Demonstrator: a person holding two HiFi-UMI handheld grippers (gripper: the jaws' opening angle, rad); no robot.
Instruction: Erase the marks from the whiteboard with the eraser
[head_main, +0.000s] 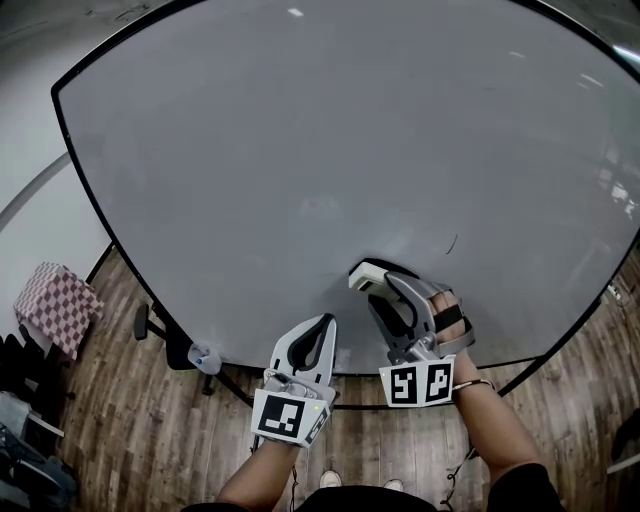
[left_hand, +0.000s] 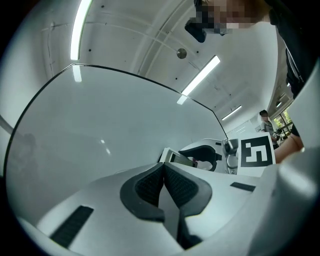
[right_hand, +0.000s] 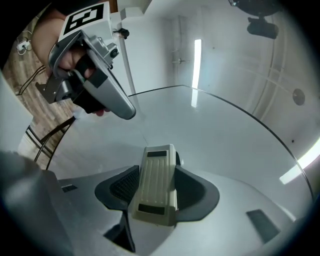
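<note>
A large whiteboard fills the head view, with one short dark mark low on its right side. My right gripper is shut on a cream eraser, whose felt face rests against the board's lower part, left of the mark. The eraser shows as a pale block at the jaw tips. My left gripper hangs near the board's bottom edge, its jaws pressed together with nothing between them. From the left gripper view, the eraser and the right gripper appear just beyond the left gripper.
The board's black frame and stand run along the lower left over a wooden floor. A checked cloth-covered seat and dark bags lie at the far left. A small bottle sits by the stand.
</note>
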